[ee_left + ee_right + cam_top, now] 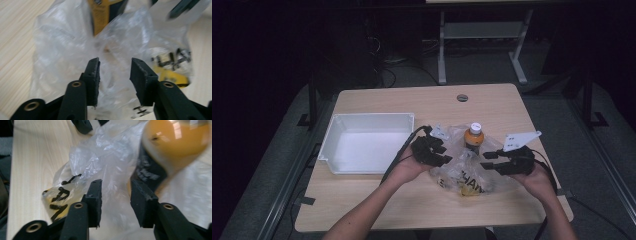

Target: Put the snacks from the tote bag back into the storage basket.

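Hovering over crumpled clear plastic bag (462, 172) near bench's front right edge: left gripper (443, 152) and right gripper (488, 161), jaws of both partly apart, gripping nothing, film loose between pads. Orange bottle with white cap (473, 136) upright inside bag. Risk: bottle tipping if film snags on pad (93, 75); slack film likely slipping from shallow pinch.

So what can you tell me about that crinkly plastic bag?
The plastic bag is thin, clear and crumpled, with black letters and a yellow patch printed on it. It lies on the wooden table, right of the white tray. An orange bottle with a white cap stands up inside it. The left gripper and right gripper flank it, jaws apart, not pinching.
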Motion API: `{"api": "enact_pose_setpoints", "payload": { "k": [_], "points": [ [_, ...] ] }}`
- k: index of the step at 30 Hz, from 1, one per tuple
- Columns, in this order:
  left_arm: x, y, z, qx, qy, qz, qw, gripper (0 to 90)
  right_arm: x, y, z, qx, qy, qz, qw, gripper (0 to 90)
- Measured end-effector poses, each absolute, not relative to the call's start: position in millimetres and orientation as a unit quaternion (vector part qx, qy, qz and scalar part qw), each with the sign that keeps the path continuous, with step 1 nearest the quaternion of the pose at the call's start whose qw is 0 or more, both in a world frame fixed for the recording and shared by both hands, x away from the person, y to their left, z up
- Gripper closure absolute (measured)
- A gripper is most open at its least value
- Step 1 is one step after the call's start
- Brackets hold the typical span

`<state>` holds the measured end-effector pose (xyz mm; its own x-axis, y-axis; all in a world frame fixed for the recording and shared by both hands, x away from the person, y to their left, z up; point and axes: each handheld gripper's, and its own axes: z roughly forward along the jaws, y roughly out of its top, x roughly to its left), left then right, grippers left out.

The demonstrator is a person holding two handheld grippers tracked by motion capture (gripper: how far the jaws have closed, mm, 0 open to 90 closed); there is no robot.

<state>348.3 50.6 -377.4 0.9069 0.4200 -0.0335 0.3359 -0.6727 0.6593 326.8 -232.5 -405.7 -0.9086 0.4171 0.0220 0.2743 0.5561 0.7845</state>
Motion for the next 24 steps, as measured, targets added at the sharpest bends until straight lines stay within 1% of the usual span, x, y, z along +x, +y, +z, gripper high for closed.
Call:
{"api": "enact_pose_setpoints", "payload": {
  "k": [2, 4, 7, 9, 10, 12, 13, 14, 15, 16, 17, 19, 21, 24],
  "points": [
    [346.9, 46.9, -376.3, 0.915, 0.194, 0.057, 0.350, 55.5, 329.8, -223.0, -413.0, 0.194, 0.885, 0.417, 0.071, 65.6],
    [345.8, 43.0, -375.9, 0.913, 0.190, 0.050, 0.358, 51.7, 333.1, -215.3, -420.8, 0.192, 0.894, 0.398, 0.071, 71.2],
    [344.8, 36.3, -376.4, 0.913, 0.180, 0.047, 0.362, 47.8, 339.0, -209.0, -429.8, 0.197, 0.897, 0.392, 0.048, 80.0],
    [344.3, 31.2, -378.0, 0.913, 0.178, 0.034, 0.366, 44.0, 340.5, -206.2, -432.9, 0.199, 0.897, 0.393, 0.039, 82.8],
    [344.1, 28.7, -379.2, 0.913, 0.175, 0.035, 0.367, 43.6, 341.2, -205.1, -433.9, 0.198, 0.898, 0.392, 0.036, 83.8],
    [342.8, 22.2, -383.2, 0.915, 0.178, 0.041, 0.360, 42.4, 342.0, -203.8, -435.6, 0.196, 0.899, 0.391, 0.034, 85.6],
    [343.3, 19.5, -385.5, 0.920, 0.173, 0.054, 0.348, 43.1, 342.9, -203.5, -437.1, 0.196, 0.899, 0.391, 0.030, 86.2],
    [343.9, 15.2, -389.9, 0.923, 0.176, 0.065, 0.335, 46.2, 343.5, -203.4, -438.8, 0.198, 0.900, 0.387, 0.025, 86.8],
    [344.9, 11.8, -394.7, 0.927, 0.183, 0.070, 0.319, 51.4, 344.9, -203.5, -441.4, 0.197, 0.902, 0.383, 0.023, 87.0],
    [345.9, 10.2, -398.0, 0.929, 0.188, 0.075, 0.311, 59.4, 344.7, -202.7, -443.3, 0.200, 0.903, 0.381, 0.014, 87.0],
    [347.0, 8.5, -401.6, 0.929, 0.195, 0.075, 0.305, 67.7, 344.8, -202.4, -444.4, 0.200, 0.905, 0.376, 0.015, 87.0],
    [349.7, 4.6, -411.3, 0.931, 0.201, 0.069, 0.296, 77.1, 343.4, -202.1, -446.5, 0.199, 0.906, 0.373, 0.018, 87.0],
    [350.2, 0.9, -419.8, 0.933, 0.211, 0.073, 0.284, 83.4, 343.7, -203.7, -450.2, 0.203, 0.906, 0.371, 0.011, 87.2],
    [352.0, 0.0, -430.7, 0.934, 0.217, 0.076, 0.275, 86.4, 344.7, -207.8, -452.9, 0.206, 0.908, 0.364, 0.009, 87.5]
  ]
}}
